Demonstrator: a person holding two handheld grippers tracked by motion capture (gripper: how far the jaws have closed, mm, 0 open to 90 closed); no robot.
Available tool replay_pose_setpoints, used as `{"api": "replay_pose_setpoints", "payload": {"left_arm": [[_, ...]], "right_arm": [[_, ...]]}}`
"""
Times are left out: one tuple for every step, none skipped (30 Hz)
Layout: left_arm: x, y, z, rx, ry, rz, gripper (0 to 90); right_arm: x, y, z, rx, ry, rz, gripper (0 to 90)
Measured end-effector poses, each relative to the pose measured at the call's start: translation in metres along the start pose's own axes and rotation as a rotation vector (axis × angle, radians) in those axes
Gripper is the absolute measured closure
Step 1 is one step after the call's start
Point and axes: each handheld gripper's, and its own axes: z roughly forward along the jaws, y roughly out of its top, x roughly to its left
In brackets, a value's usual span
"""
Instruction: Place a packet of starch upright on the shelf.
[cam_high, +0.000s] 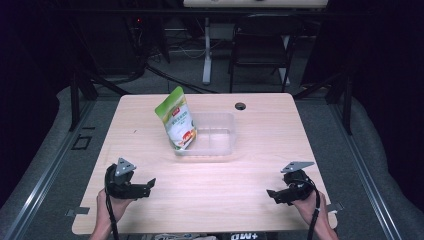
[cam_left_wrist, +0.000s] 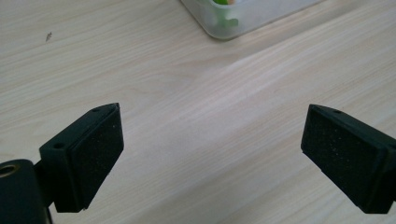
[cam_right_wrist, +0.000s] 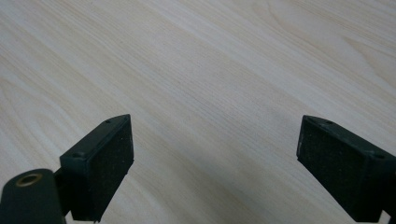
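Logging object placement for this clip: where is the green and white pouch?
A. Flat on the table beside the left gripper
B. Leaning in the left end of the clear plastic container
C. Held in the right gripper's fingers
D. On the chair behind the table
B: the high view shows the pouch tilted inside the clear container, with both grippers empty near the table's front edge.

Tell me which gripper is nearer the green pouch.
The left gripper: the green pouch leans in the clear tub's left end, farther from the right gripper.

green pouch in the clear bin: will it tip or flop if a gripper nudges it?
The pouch stands tilted at the clear bin's left end, so a nudge would probably topple it. It looks like soft film, likely to crumple. The light-looking bin may slide too.
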Motion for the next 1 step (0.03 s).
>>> {"api": "replay_pose_setpoints", "payload": {"left_arm": [[0.0008, 0.0002, 0.001, -0.001, 0.001, -0.007, 4.2]], "right_arm": [[0.0, 0.0, 0.0001, 0.0, 0.0, 0.0, 10.5]]}}
